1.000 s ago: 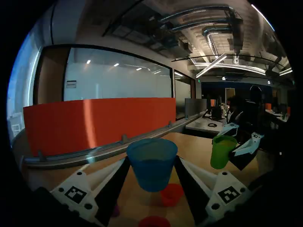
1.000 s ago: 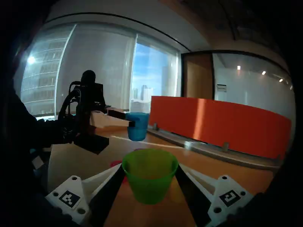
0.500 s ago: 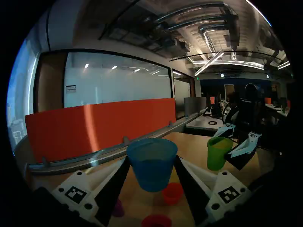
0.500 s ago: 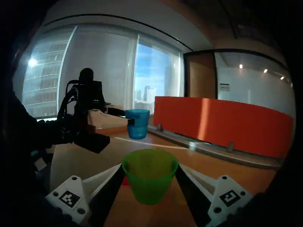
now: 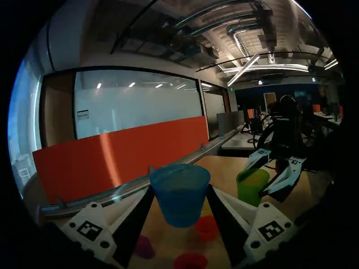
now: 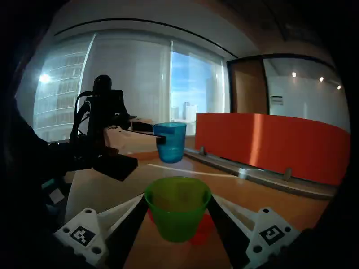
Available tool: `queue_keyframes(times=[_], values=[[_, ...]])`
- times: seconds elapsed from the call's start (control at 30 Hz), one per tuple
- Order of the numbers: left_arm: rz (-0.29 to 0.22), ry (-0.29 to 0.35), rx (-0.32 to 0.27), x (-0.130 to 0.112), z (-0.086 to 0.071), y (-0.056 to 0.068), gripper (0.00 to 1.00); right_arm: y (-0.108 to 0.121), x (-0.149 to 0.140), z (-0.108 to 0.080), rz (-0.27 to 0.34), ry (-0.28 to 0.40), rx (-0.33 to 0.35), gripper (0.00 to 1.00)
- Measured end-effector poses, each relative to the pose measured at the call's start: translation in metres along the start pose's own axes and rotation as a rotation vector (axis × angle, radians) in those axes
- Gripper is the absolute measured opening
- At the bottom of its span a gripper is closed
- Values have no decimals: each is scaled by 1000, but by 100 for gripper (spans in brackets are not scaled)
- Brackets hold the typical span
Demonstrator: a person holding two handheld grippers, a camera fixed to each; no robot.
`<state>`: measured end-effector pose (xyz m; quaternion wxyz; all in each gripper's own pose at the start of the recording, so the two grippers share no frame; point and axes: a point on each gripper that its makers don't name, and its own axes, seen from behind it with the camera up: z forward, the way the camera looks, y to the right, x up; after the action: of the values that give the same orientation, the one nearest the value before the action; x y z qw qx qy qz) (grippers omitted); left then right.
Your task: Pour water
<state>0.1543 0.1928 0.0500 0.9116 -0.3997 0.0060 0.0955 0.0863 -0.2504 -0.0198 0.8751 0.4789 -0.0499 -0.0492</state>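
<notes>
Gripping confirmed on both sides. Left gripper (image 5: 180,193): fingers press the two sides of a translucent blue cup (image 5: 180,204), which is upright, mouth up, and held clear above the table (image 5: 224,167). Right gripper (image 6: 178,202): fingers clamp a green cup (image 6: 178,213) the same way, upright and also off the table. Liquid level in either cup: cannot tell. Below the blue cup, standing on the wood, are a small red cup (image 5: 206,227), a second red cup (image 5: 190,261) nearer the camera, and a purple cup (image 5: 144,246) to the left. In the left gripper view the green cup sits right of the blue one and apart from it. Farther back, a metal rail (image 5: 134,184) and an orange partition (image 5: 112,154) border the table. Beyond them are glass walls, and the right gripper view has bright windows (image 6: 193,96).
</notes>
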Motion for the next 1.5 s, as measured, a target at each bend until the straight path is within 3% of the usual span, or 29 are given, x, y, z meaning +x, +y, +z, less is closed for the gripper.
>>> queue_keyframes(times=[0.7, 1.5], values=[[172, 50, 39, 35, -16, 8, 83, -14, 2, 18, -1, 4, 87, 92], [348, 50, 57, 59, -19, 15, 83, -38, 4, 34, -15, 5, 155, 92]])
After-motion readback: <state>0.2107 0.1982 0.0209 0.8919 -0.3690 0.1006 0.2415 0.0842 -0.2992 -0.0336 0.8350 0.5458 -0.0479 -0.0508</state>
